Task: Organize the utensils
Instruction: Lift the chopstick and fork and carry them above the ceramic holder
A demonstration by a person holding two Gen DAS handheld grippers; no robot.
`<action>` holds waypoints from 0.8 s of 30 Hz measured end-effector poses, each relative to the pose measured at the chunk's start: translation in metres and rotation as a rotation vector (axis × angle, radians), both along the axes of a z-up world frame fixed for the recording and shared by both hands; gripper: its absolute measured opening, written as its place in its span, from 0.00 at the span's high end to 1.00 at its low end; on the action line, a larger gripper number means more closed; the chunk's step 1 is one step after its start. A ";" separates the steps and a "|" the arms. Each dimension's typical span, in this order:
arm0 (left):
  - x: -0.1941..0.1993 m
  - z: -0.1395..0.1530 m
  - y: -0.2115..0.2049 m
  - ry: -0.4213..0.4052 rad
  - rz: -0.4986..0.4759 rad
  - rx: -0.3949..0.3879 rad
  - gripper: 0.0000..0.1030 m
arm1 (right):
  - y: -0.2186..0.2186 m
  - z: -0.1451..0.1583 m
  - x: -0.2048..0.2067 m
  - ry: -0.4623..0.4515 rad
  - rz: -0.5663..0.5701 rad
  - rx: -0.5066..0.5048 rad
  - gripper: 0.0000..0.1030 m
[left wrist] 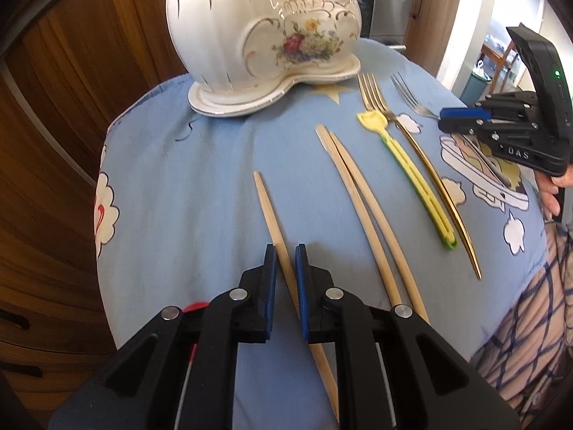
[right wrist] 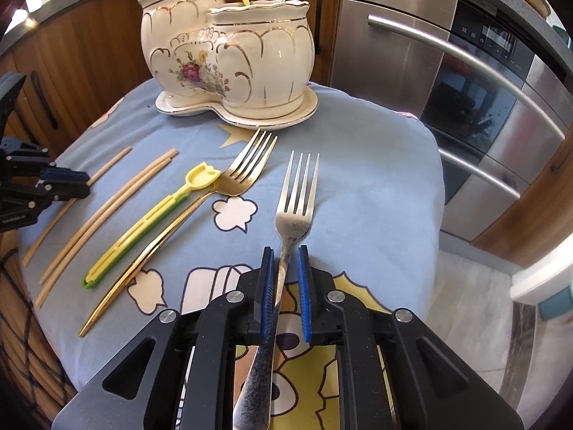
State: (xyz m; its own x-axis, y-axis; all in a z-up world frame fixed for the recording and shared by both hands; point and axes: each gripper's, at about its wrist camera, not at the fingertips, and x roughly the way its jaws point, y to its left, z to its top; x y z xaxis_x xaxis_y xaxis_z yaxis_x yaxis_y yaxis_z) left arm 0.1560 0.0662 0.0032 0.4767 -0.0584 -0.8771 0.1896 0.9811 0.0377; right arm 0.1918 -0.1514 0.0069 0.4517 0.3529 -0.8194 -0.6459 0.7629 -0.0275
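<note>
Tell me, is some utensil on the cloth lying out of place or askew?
One thing stands out: the yellow-green utensil lies with its head resting on the gold fork. One chopstick lies apart from the chopstick pair. Nothing looks spilled or broken.

Wooden cabinets (right wrist: 89, 64) (steel oven (right wrist: 447, 82) beside)
</note>
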 end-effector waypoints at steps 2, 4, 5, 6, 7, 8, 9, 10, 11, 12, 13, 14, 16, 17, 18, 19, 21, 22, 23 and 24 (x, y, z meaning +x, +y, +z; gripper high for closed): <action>0.000 0.000 0.000 0.011 -0.009 0.005 0.89 | 0.000 -0.001 -0.001 -0.002 0.009 0.005 0.91; 0.002 0.001 0.000 0.020 -0.017 0.010 0.90 | 0.000 -0.001 -0.003 -0.011 0.006 0.003 0.92; 0.003 0.001 0.000 0.021 -0.018 0.007 0.90 | 0.000 -0.001 -0.002 -0.012 0.004 0.007 0.93; 0.004 0.001 0.001 0.017 -0.015 0.000 0.93 | -0.001 0.000 -0.001 -0.014 -0.001 0.013 0.93; 0.005 0.001 0.002 0.012 -0.010 -0.005 0.94 | -0.003 0.001 0.000 -0.017 -0.008 0.021 0.94; 0.006 0.001 0.003 -0.003 0.002 -0.009 0.94 | -0.004 0.002 0.001 -0.021 -0.015 0.029 0.94; 0.005 0.002 0.005 -0.022 0.017 -0.014 0.95 | -0.007 0.004 0.002 -0.025 -0.024 0.041 0.94; 0.005 0.003 0.006 -0.037 0.026 -0.023 0.95 | -0.009 0.006 0.003 -0.029 -0.030 0.052 0.94; 0.004 0.005 0.007 -0.055 0.035 -0.036 0.95 | -0.010 0.008 0.003 -0.030 -0.034 0.060 0.94; 0.002 0.007 0.009 -0.073 0.043 -0.046 0.95 | -0.011 0.009 0.004 -0.032 -0.039 0.068 0.94; 0.001 0.011 0.010 -0.097 0.057 -0.055 0.95 | -0.012 0.010 0.005 -0.030 -0.042 0.073 0.94; -0.001 0.014 0.011 -0.114 0.061 -0.061 0.95 | -0.012 0.009 0.005 -0.028 -0.043 0.071 0.94; -0.003 0.022 0.014 -0.151 0.072 -0.070 0.95 | -0.013 0.010 0.005 -0.033 -0.052 0.081 0.94; -0.005 0.028 0.016 -0.176 0.080 -0.080 0.95 | -0.014 0.012 0.006 -0.038 -0.057 0.095 0.94; -0.007 0.035 0.017 -0.209 0.086 -0.093 0.95 | -0.016 0.016 0.006 -0.045 -0.063 0.117 0.94; -0.010 0.040 0.019 -0.236 0.091 -0.103 0.95 | -0.018 0.019 0.005 -0.052 -0.065 0.136 0.94; -0.016 0.052 0.023 -0.303 0.111 -0.129 0.95 | -0.023 0.026 0.006 -0.065 -0.074 0.179 0.94; -0.020 0.060 0.026 -0.352 0.115 -0.152 0.95 | -0.026 0.029 0.006 -0.071 -0.079 0.203 0.94; -0.024 0.065 0.027 -0.386 0.119 -0.166 0.95 | -0.027 0.032 0.005 -0.079 -0.083 0.219 0.94; -0.026 0.070 0.027 -0.418 0.124 -0.174 0.94 | -0.029 0.035 0.005 -0.090 -0.086 0.235 0.94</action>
State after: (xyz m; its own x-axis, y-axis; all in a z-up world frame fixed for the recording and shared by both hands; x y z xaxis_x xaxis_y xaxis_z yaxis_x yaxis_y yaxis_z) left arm 0.1296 0.0927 0.0733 0.7996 -0.1075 -0.5908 0.0737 0.9940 -0.0811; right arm 0.1966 -0.1806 0.0418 0.5558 0.4859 -0.6745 -0.5814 0.8072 0.1023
